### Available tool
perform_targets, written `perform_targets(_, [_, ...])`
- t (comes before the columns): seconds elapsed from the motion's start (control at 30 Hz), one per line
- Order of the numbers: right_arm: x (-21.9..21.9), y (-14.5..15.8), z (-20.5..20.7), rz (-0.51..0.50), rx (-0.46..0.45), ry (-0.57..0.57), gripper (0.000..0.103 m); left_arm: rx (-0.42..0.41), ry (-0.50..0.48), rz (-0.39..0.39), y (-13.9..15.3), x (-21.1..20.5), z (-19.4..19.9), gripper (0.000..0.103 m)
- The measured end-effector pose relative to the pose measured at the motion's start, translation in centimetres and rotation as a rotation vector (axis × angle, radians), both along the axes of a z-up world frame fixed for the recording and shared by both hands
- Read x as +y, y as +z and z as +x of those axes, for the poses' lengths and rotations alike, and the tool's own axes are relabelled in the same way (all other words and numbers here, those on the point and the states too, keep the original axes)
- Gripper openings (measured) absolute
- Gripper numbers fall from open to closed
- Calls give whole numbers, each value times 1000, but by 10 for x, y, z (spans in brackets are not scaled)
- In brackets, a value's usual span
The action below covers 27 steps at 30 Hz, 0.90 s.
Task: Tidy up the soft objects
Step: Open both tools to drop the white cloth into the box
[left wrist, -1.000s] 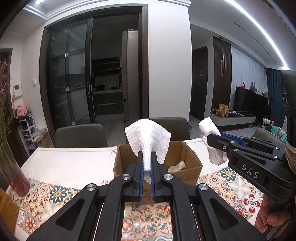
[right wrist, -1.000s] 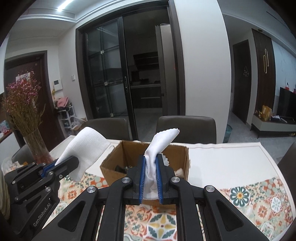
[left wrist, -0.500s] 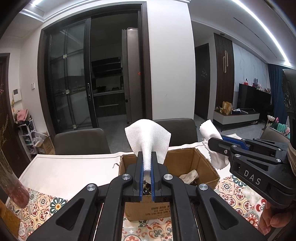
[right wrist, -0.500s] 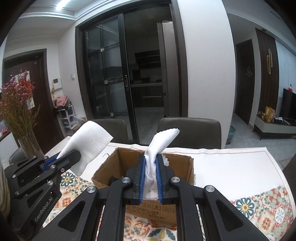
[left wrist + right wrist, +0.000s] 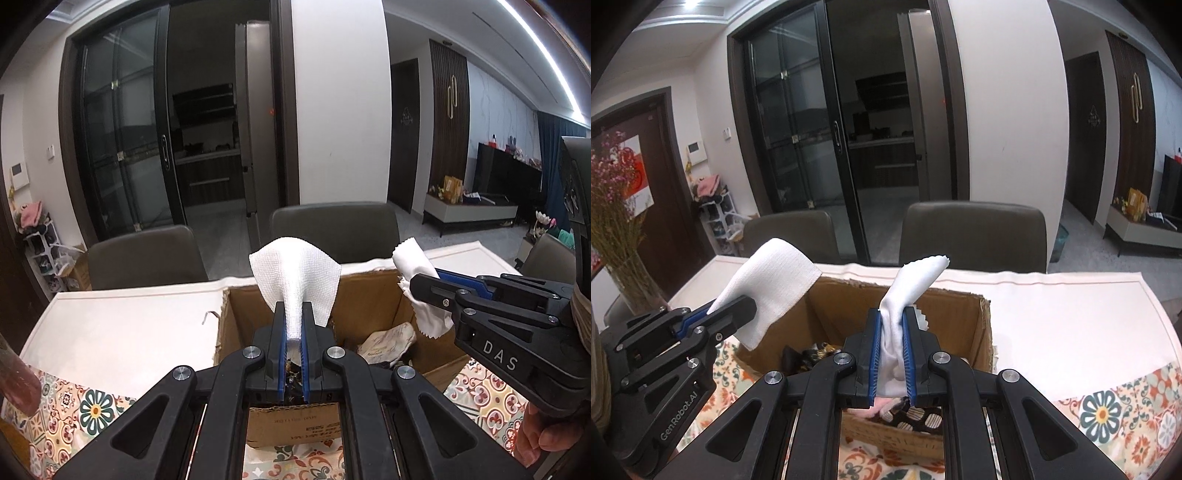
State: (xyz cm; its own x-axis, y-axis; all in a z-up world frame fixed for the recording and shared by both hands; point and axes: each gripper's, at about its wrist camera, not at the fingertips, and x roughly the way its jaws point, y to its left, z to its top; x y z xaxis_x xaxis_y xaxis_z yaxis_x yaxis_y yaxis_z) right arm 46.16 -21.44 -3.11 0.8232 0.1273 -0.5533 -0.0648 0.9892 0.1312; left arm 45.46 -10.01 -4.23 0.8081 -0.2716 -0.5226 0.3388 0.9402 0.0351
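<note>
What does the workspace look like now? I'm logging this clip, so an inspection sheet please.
Surface: table with white runner and patterned cloth.
Job's things: woven cloth and smooth cloth, both held over an open box with fabrics inside.
Clutter: vase of dried flowers at the table's left edge.
Grippers: left gripper shut on the woven cloth; right gripper shut on the smooth cloth.
Cables: nothing seen.
Surroundings: two chairs, glass doors, TV cabinet.
</note>
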Motion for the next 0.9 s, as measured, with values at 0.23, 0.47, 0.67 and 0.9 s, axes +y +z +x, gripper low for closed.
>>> perform_targets(0.23, [-1, -22, 19, 8, 64, -2, 13, 62, -13, 20, -19, -5, 16, 9])
perform_targets(0.47, [-4, -37, 31, 13, 118, -6, 20, 90, -10, 30, -26, -6, 23, 26])
perform_targets(0.67, [-6, -40, 31, 12, 137, -12, 33, 83, 4, 32, -22, -3, 19, 32])
perform_targets(0.9, [-5, -30, 21, 8, 123, -25, 37, 59, 57, 19, -5, 12, 4, 41])
